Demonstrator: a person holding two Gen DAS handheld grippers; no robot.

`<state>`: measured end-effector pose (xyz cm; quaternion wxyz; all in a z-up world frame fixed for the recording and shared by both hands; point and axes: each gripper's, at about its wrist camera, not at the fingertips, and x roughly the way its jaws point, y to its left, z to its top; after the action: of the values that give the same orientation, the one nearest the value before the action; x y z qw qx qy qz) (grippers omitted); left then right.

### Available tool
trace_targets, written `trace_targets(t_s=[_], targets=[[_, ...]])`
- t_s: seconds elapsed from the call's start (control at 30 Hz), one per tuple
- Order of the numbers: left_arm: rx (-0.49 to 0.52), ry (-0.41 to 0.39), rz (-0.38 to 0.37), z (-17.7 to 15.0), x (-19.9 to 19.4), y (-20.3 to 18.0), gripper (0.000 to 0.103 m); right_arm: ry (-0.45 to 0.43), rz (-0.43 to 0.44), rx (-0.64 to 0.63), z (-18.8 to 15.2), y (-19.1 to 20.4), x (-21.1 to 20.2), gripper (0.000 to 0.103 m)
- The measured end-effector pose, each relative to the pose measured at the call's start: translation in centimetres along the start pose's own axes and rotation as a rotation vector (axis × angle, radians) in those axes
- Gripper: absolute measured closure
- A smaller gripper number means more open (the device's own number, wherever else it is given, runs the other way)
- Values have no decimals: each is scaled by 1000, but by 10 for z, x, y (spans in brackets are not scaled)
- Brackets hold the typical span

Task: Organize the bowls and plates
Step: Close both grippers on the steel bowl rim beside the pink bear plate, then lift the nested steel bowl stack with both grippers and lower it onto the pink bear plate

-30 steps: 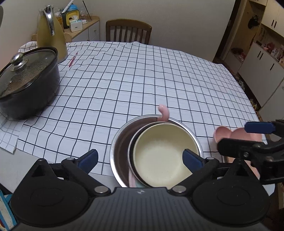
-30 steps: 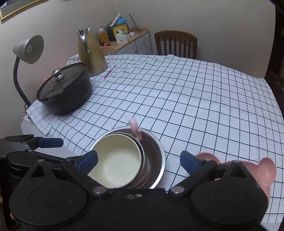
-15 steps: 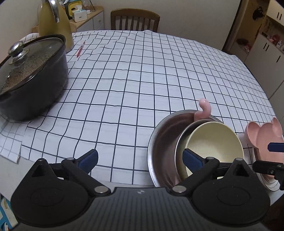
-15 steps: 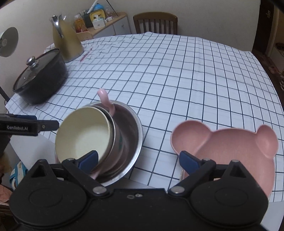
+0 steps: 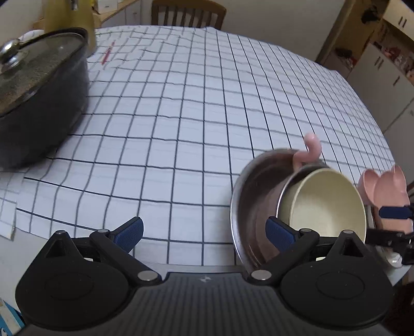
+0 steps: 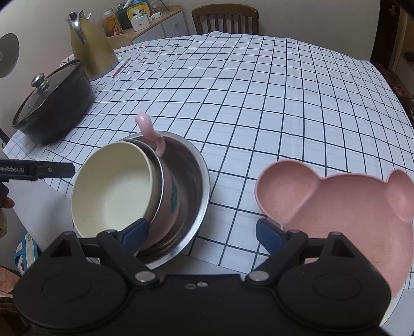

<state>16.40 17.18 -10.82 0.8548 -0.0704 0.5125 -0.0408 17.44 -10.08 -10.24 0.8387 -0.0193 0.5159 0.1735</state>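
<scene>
A steel bowl (image 6: 192, 181) sits at the table's near edge with a pink-handled steel-rimmed bowl (image 6: 167, 188) and a cream bowl (image 6: 111, 191) stacked tilted inside it. It also shows in the left wrist view (image 5: 254, 191), with the cream bowl (image 5: 326, 204) inside. A pink bear-shaped plate (image 6: 344, 206) lies to the right; it also shows in the left wrist view (image 5: 385, 191). My right gripper (image 6: 201, 232) is open, its fingers between the steel bowl and the plate. My left gripper (image 5: 204, 232) is open and empty, left of the bowls.
A black lidded pot (image 5: 36, 103) and a yellow kettle (image 6: 90, 49) stand at the table's left. A checked cloth (image 5: 207, 103) covers the table. A wooden chair (image 6: 225, 18) stands at the far side.
My left gripper has moved left, so the bowl stack now sits at its right finger. My right gripper has moved closer over the pink plate and the bowls.
</scene>
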Motion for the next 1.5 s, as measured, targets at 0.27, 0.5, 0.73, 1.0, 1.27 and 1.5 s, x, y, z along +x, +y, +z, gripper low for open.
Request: trace_targets(t_s=[0.27,0.5,0.73,1.0,1.27,1.5], targets=[[-67,45,-72,1,15,7,18,12,26,32,6,-5,9,18],[-90,78,-103,2,23,5,35,25,68,165,13,-29,6,30],[-103,103,-107,1,30,6,44,94,58,134,-2,-16,26,42],[-112,123,-89,2,35,2,51,120,50,125,-4,-6,39,55],[-111,141,-87,2,37,-2,72,152,59,169,-3,-3,49,74],[-85,129,-98,3,33,-14,89,157,63,174,-1,0,52,84]])
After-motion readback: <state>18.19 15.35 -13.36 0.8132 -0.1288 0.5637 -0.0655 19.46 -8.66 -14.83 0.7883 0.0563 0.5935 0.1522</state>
